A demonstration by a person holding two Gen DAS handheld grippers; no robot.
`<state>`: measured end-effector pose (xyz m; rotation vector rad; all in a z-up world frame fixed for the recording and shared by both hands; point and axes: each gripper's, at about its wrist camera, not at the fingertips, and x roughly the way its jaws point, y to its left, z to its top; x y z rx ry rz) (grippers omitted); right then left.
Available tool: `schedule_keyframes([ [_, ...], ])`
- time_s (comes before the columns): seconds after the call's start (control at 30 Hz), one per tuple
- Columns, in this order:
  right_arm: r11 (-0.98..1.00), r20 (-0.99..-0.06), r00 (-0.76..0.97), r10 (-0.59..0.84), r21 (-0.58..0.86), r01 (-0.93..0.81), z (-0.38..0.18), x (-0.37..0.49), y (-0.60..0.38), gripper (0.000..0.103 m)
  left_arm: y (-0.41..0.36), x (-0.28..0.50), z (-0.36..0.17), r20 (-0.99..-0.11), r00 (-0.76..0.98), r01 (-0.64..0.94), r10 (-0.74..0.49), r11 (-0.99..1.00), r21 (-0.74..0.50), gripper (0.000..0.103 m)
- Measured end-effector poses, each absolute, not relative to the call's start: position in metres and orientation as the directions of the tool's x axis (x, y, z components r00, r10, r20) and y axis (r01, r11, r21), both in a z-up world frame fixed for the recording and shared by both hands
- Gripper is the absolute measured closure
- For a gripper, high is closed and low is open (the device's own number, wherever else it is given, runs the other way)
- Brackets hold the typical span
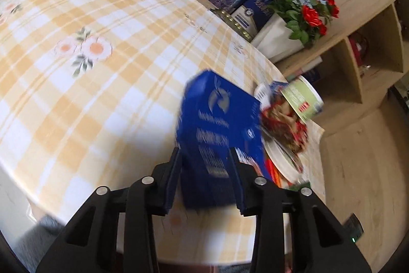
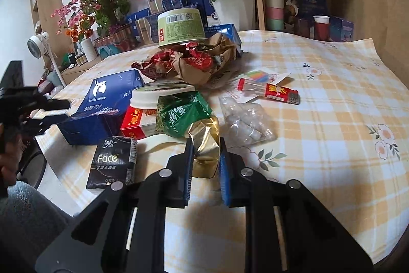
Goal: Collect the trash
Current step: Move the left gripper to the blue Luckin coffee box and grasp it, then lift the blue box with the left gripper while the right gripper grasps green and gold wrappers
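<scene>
at six o'clock in the heap of trash on the checked tablecloth [image 2: 332,99], the right gripper [image 2: 205,165] is clamped on the gold tail of a green wrapper [image 2: 184,117]. at nine o'clock from it the left gripper [image 1: 204,170] squeezes a blue coffee box [image 1: 217,119], its jaws pressed on both sides. a black tissue pack [image 2: 112,163] lies at seven o'clock, a clear bag [image 2: 245,122] at one o'clock.

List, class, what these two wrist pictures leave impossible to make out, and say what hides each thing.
- Left wrist view: the small print on the blue box is lost to motion blur.
- Left wrist view: the white plate is half covered by that box.
- Right wrist view: the lower end of the gold wrapper sits behind the right gripper fingers.
</scene>
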<state>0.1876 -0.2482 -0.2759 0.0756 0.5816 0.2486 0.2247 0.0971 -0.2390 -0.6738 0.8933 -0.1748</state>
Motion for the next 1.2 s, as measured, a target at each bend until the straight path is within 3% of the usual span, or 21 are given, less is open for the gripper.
schedule_keyframes([
  [0.23, 0.964, -0.536, 0.801, 0.265, 0.143, -0.223, -0.277, 0.189, -0.246, 0.082, 0.099, 0.257, -0.253, -0.703, 0.574, -0.097, -0.42, 0.818, -0.567, 0.073],
  [0.53, 0.963, -0.535, 0.801, 0.271, 0.154, -0.222, -0.278, 0.192, -0.248, 0.082, 0.1, 0.276, -0.258, -0.674, 0.578, -0.053, -0.46, 0.803, -0.593, 0.074],
  [0.8, 0.963, -0.527, 0.806, 0.27, 0.148, -0.226, -0.277, 0.192, -0.244, 0.082, 0.095, 0.27, -0.241, -0.646, 0.623, -0.005, -0.441, 0.824, -0.567, 0.086],
  [0.97, 0.962, -0.526, 0.806, 0.273, 0.159, -0.222, -0.278, 0.192, -0.246, 0.082, 0.084, 0.261, -0.189, -0.661, 0.665, 0.07, -0.349, 0.909, -0.41, 0.091],
  [1.2, 0.959, -0.521, 0.806, 0.281, 0.171, -0.225, -0.277, 0.19, -0.249, 0.082, 0.048, 0.246, -0.128, -0.733, 0.652, 0.213, -0.196, 0.974, -0.07, 0.091],
])
